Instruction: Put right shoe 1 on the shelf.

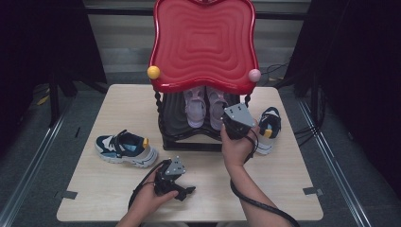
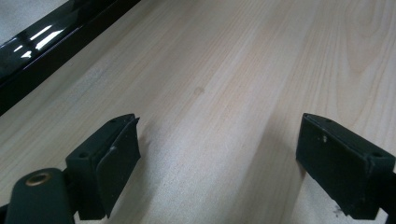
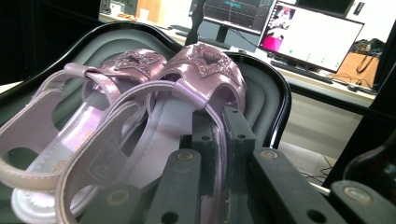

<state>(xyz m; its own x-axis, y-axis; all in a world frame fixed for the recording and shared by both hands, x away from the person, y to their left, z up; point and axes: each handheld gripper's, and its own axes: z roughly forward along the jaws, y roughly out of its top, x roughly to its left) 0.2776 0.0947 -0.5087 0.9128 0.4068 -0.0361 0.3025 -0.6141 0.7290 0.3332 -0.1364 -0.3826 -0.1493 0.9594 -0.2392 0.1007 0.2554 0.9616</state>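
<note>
Sandals, a pink pair with glittery star ornaments, sit side by side on the lower black shelf of a two-tier rack, toes pointing away from the person; in the high view they show at centre frame, just under the red wavy top tray, which overhangs and half hides them. Right gripper reaches in from the front of the rack, its fingers pinched together on the thin heel strap of the right-hand sandal — a sensible hold, since the strap is the only part offered at the open front edge and the low tray leaves little room to come from above. Right hand is raised, forearm angled up from bottom centre, wrist roughly level with the shelf. Left gripper rests low at bottom centre-left, apart from the rack, fingers spread wide with only bare wood surface between them; likely parked, waiting. Two blue-and-white sneakers lie on the surface, one left of the rack on its sole, one right of it just beyond the right hand. Judging by the grip, the sandal is about to be drawn out.
</note>
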